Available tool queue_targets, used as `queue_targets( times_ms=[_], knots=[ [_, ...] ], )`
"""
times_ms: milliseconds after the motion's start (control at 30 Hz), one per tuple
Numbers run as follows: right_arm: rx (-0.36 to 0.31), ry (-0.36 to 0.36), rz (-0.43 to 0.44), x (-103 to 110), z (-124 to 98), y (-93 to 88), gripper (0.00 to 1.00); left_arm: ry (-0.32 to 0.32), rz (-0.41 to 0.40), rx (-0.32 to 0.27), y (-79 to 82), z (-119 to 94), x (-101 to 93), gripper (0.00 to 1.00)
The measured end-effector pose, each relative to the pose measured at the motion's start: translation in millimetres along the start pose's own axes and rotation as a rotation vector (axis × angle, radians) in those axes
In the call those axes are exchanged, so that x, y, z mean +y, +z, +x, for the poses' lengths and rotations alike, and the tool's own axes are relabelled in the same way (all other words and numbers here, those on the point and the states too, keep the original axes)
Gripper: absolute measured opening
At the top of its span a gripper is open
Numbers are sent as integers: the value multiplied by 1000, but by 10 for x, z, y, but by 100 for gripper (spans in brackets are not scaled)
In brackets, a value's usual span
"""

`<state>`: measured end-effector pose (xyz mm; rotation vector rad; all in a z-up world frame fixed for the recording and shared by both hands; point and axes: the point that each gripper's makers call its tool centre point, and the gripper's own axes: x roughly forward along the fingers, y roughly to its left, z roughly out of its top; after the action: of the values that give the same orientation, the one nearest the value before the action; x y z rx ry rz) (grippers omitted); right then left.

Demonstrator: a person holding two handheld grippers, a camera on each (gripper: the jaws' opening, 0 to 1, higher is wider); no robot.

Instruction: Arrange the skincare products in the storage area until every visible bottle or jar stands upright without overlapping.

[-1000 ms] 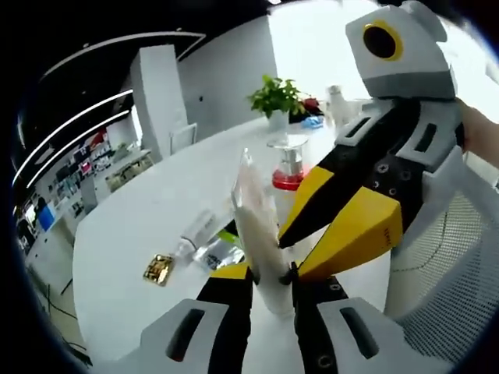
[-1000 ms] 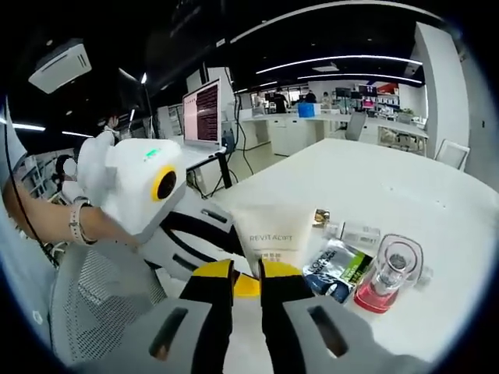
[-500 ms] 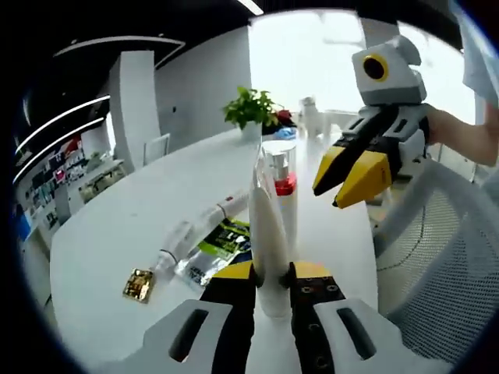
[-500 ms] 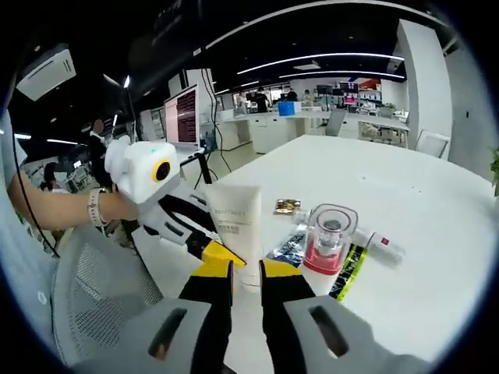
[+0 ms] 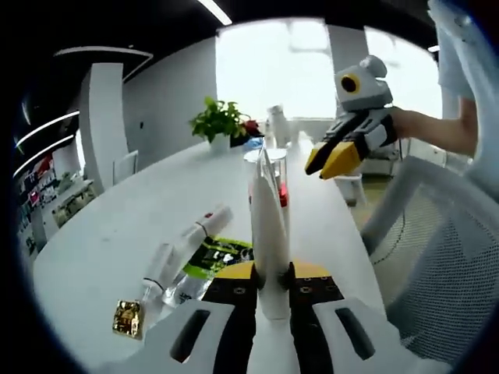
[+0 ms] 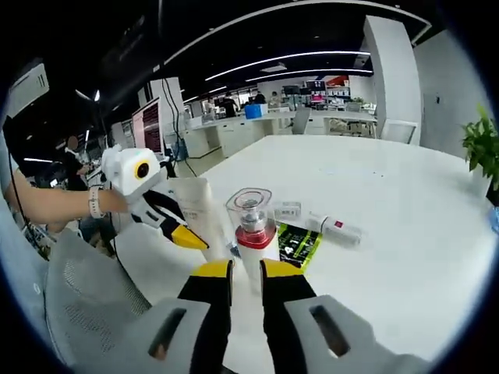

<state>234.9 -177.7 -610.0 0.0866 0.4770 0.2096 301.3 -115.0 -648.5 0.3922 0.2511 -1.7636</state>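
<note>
Left gripper (image 5: 273,274) clamping upright white tube (image 5: 267,226) on white table (image 5: 101,241); right gripper (image 6: 245,269) raised, apparently narrow, empty.

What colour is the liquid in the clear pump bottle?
Red, filling the base of the pump bottle; clearest in the right gripper view.

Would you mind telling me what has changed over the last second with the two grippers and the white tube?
The right gripper let go of the white tube and drew back, away from it. The left gripper stayed shut on the tube, holding it upright on the white table. The pump bottle stayed standing beside it.
</note>
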Motion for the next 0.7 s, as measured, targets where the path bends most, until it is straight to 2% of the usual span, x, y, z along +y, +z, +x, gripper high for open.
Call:
queue_targets(
  times_ms=[300, 700],
  knots=[
    [2, -10, 11, -50, -18, -6, 14, -64, 24, -39, 51, 89, 10, 12],
    [7, -22, 23, -107, -19, -12, 14, -97, 28, -65, 81, 156, 11, 13]
  ],
)
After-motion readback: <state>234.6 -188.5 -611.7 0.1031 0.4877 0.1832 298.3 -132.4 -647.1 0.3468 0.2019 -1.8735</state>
